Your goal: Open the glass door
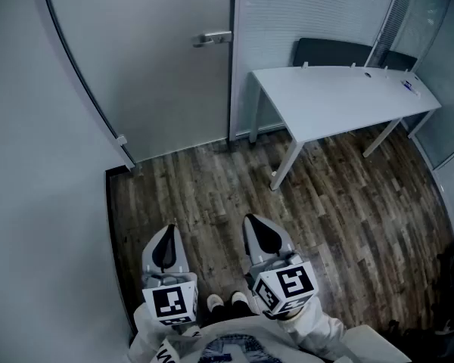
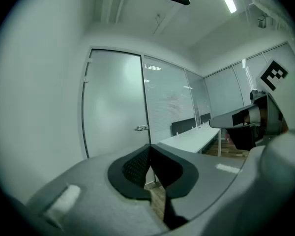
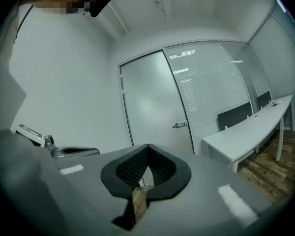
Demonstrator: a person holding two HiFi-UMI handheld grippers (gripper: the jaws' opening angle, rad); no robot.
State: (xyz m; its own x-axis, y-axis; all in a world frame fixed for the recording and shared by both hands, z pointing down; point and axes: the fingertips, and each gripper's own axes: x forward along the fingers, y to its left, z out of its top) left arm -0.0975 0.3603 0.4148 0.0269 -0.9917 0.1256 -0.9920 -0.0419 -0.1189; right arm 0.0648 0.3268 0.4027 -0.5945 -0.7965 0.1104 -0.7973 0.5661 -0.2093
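Left gripper: I am holding it with jaws pressed together, empty.
Right gripper: I am holding it likewise, empty.
Glass door: standing shut, far ahead.

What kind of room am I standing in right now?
Probably a small office or meeting room: a frosted glass door, a long white desk, and glass partition walls with blinds.

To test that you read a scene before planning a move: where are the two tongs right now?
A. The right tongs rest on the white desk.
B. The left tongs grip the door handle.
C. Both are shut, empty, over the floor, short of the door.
C: the head view shows the left tongs and right tongs shut over the wood floor, with the door handle untouched.
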